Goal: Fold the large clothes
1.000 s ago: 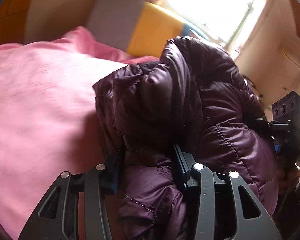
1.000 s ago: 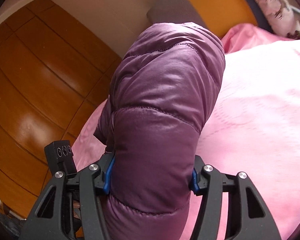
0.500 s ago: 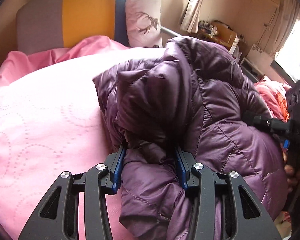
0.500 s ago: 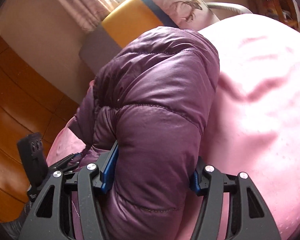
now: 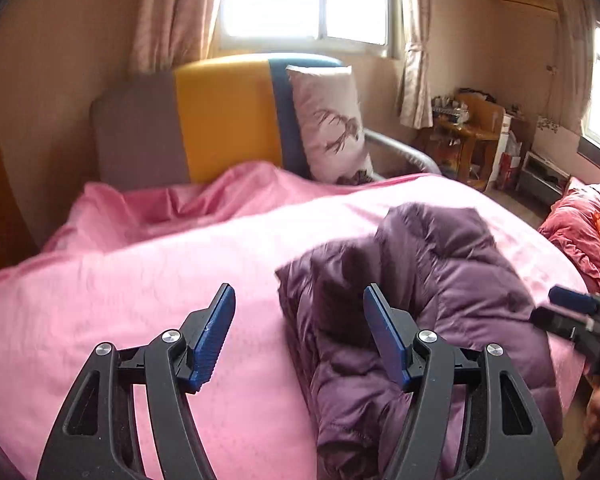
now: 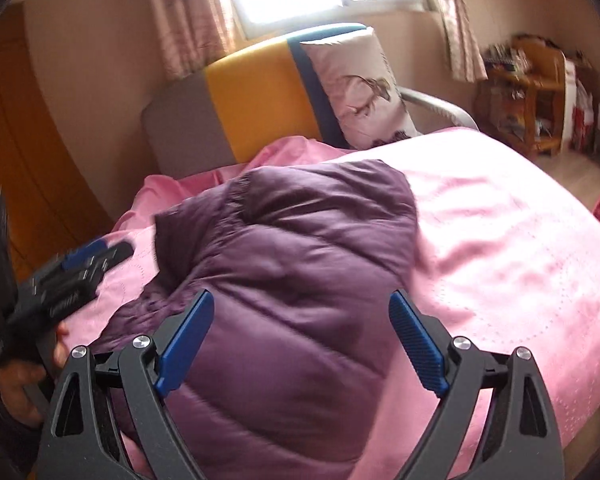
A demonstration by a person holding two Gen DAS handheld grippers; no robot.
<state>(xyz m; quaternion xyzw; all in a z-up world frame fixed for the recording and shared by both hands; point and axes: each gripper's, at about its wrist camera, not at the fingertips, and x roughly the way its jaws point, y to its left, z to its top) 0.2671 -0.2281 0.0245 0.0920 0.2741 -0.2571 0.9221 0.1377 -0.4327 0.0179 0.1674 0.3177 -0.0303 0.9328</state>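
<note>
As it lies bunched, purple quilted jacket (image 6: 292, 280)

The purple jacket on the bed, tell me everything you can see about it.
The jacket is dark purple, puffy and quilted with stitched seams, its fabric slightly shiny. It lies bunched in a folded heap on the pink bedspread, near the bed's edge. Neither gripper's blue pads press on it.

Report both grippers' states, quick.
Left gripper: jaws opening, nothing held, purple jacket lies beside it.
Right gripper: jaws opening, holding nothing, jacket below.
</note>
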